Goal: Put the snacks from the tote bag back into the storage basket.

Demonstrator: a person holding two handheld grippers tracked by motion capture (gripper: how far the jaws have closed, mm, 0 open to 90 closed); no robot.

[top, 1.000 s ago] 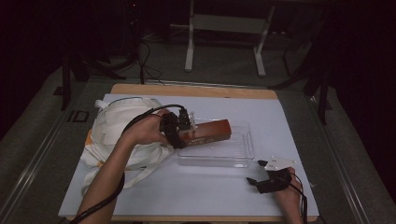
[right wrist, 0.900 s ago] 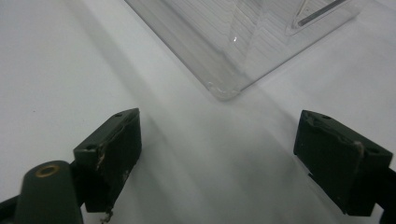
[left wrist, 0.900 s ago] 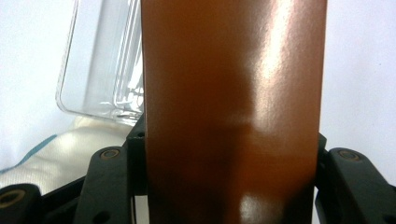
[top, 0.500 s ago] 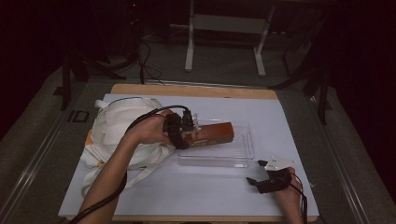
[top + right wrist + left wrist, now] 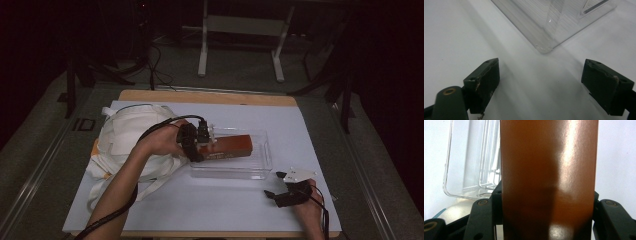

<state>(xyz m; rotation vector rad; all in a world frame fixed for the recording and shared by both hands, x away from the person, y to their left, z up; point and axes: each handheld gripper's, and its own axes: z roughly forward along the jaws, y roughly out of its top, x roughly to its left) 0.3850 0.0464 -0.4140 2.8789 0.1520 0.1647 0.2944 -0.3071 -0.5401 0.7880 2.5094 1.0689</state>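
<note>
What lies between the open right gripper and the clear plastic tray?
Only bare white table sheet separates the right gripper from the clear plastic tray, seen in the right gripper view.

Brown box (image 5: pixel 549 177) runs off the top edge beyond the left claw (image 5: pixel 546 220). Its label print is too small to read. Its far end stays unseen.

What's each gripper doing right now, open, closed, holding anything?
Left gripper: shut on the brown box, over the clear tray.
Right gripper: open, holding nothing, resting on the table.

Dark lab: white-covered table (image 5: pixel 320 130), metal stand (image 5: pixel 240 30), floor cables (image 5: pixel 160 70).
</note>
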